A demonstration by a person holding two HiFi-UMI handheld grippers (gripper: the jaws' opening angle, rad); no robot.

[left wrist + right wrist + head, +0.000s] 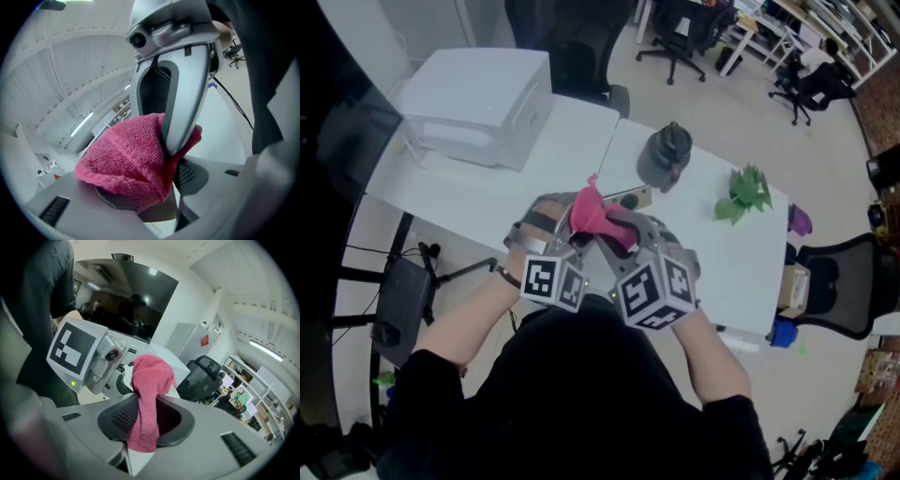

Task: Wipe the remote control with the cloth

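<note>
Both grippers are raised close together over the white table [478, 192]. A pink cloth [592, 217] stands up between them. My right gripper [150, 420] is shut on the cloth [147, 380], which hangs through its narrow jaw gap. In the left gripper view the right gripper's finger [185, 93] presses the cloth [126, 154] down between my left gripper's [154, 197] wide jaws. There a brownish remote control [159, 211] spans the gap from pad to pad, mostly covered by the cloth. In the head view my left gripper [558, 214] sits left of the right gripper [628, 230].
A tan piece with a dark spot [630, 199] shows just past the cloth; I cannot tell whether it lies on the table. A white box [478, 103], a dark kettle [666, 155], a green thing [745, 192] and a purple thing [800, 220] stand on the table.
</note>
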